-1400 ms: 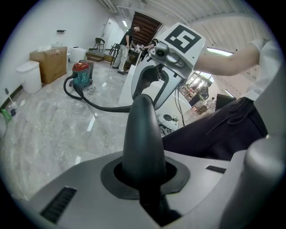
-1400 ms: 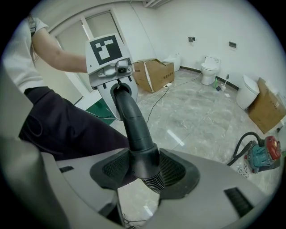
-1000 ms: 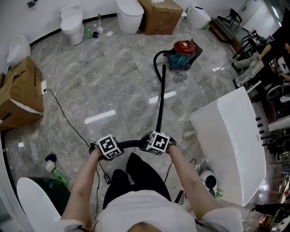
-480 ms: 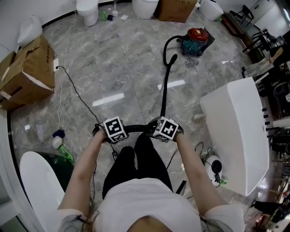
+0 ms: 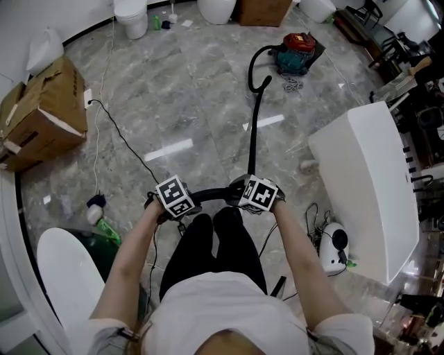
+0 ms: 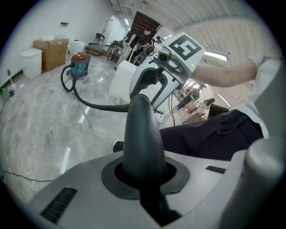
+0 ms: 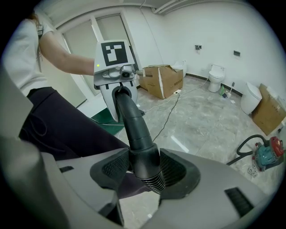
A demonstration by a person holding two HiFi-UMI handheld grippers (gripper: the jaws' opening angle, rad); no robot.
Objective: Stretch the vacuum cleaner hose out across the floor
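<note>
Hose (image 5: 255,132): comes off the vacuum (image 5: 297,53) at the far side of the floor (image 5: 187,104), makes one loop beside it, then runs in a near-straight line toward the person and up to the grippers. No kinks visible along the straight run. Near the loop it lies on the tiles; I can't tell where it lifts off.

Hose end: ribbed section goes into a smooth cuff, then a curved rigid pipe (image 5: 208,196) that spans across between the two grippers, in front of the person's legs (image 5: 215,249).

Right gripper (image 7: 145,172): clamped on the hose at the cuff, pads pressed on both sides, ribs showing just below the grip.

Left gripper (image 6: 143,179): clenched on the tapered tip of the pipe, jaws nearly together around it.

Both grippers are side by side at about the same height, markers facing up, tilted downward.

Surroundings: cardboard box (image 5: 41,118) at left, a thin cable (image 5: 121,139) trailing from it across the floor toward the left gripper. Toilet (image 5: 132,14) by the far wall. Large white fixture (image 5: 368,187) at right, well clear of the hose. A second white fixture (image 5: 66,284) at lower left.
</note>
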